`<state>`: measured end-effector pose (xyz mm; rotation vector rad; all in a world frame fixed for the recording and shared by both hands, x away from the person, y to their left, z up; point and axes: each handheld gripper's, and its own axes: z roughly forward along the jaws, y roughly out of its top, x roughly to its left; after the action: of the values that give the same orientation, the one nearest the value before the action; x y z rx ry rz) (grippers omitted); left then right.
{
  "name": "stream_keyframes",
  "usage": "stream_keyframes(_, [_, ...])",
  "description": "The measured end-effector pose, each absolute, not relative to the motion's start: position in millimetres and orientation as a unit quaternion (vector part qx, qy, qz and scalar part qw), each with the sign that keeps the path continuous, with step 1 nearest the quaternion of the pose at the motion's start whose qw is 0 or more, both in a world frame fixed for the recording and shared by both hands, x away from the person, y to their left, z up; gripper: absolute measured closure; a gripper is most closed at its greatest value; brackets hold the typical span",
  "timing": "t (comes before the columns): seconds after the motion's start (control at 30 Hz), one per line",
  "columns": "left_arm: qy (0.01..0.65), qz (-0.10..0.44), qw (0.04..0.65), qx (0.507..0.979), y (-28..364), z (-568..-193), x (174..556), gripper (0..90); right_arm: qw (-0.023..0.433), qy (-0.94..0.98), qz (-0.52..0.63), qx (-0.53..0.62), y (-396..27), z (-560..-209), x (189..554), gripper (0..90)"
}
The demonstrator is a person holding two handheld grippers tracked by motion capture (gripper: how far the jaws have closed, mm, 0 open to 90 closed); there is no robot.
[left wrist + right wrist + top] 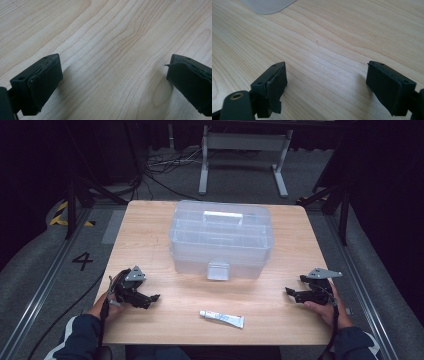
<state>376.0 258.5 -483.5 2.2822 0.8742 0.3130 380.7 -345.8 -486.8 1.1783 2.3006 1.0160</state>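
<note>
A clear plastic storage box point(221, 239) with a lid handle and a front latch stands shut at the middle of the wooden table point(165, 245). In front of it, near the table's front edge, lies a small white tube point(222, 319). My left gripper point(150, 299) rests on the table at the front left, held in a hand, pointing right. Its jaws stand wide apart over bare wood point(112, 70) with nothing between them. At the front right my right gripper point(291, 293) points left, open over bare wood point(327, 75). A corner of the box point(268, 6) shows at the top of its view.
The table's edges lie close to both hands. Beyond the table are a grey floor, a white metal frame point(245, 150), cables and dark stands. A "4" point(82, 261) is marked on the floor at the left.
</note>
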Motion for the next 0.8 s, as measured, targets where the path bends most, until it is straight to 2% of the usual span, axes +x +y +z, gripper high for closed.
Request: stream_keyframes(0.8, [0.325,0.118,0.331,0.878,258.6,-483.3,378.3,0.2,0.18,0.816,0.348,0.426,-353.3,-483.3,382.1,17.7])
